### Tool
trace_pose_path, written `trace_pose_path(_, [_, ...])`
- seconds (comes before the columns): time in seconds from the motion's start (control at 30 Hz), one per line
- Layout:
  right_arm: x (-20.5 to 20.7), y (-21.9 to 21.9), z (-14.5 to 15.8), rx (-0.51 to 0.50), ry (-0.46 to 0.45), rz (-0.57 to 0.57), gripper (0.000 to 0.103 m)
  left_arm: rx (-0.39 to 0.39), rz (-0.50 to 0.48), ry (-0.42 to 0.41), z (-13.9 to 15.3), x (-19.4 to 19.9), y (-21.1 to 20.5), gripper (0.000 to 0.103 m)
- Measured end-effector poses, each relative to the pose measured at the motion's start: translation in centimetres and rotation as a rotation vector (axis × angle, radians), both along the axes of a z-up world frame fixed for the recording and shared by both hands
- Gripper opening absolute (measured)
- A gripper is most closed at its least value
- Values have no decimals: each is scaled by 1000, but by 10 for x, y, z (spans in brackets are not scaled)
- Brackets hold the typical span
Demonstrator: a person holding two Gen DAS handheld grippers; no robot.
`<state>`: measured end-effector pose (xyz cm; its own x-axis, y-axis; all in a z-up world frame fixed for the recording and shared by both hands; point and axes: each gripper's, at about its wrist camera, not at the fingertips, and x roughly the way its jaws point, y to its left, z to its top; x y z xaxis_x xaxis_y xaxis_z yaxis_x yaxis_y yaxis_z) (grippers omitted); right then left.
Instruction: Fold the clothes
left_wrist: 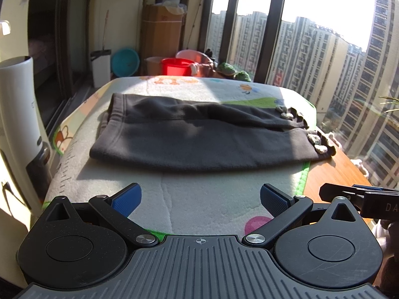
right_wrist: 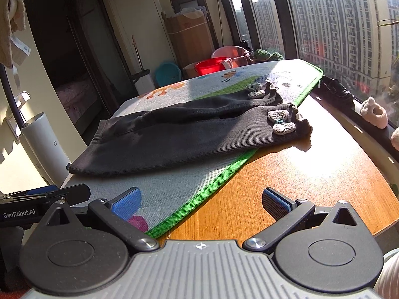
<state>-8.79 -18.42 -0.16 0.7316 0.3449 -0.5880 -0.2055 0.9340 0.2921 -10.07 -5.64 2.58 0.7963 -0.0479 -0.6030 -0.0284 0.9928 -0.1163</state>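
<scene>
A dark grey pair of trousers (left_wrist: 199, 137) lies flat across a printed play mat (left_wrist: 199, 199), waistband at the left, leg ends with small knitted bows (left_wrist: 316, 142) at the right. In the right wrist view the same trousers (right_wrist: 174, 139) reach past the mat's green edge onto the wooden table (right_wrist: 299, 186). My left gripper (left_wrist: 200, 199) hovers open over bare mat, short of the trousers' near edge. My right gripper (right_wrist: 200, 201) is open too, above the mat's green border, holding nothing. Each gripper shows at the edge of the other's view.
A white cylindrical appliance (left_wrist: 17, 114) stands left of the table. Beyond the table's far end are a red bucket (left_wrist: 177, 66), a teal basin (left_wrist: 124, 62), a cardboard box (left_wrist: 162, 32) and plants. A black shoe (right_wrist: 336, 91) and a plush slipper (right_wrist: 374, 113) lie on the window ledge.
</scene>
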Motion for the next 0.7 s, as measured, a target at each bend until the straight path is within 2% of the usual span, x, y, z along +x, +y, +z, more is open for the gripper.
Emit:
trace_pose_path(0.2, [31, -9, -7, -69, -55, -26, 103, -36, -54, -9, -7, 40, -2, 103])
trace_pose_path(0.33, [62, -8, -6, -121, -110, -13, 103, -50, -74, 2, -13, 80, -2, 103])
trace_pose_path(0.43, [92, -8, 0, -70, -138, 41, 103, -94, -88, 32, -18, 109, 2, 103])
trace_pose_path(0.57, [127, 0, -2, -32, -160, 115, 103, -203, -80, 117, -34, 139, 15, 103])
trace_pose_path(0.7, [157, -5, -30, 139, -10, 109, 103, -280, -74, 32, -48, 132, 30, 103])
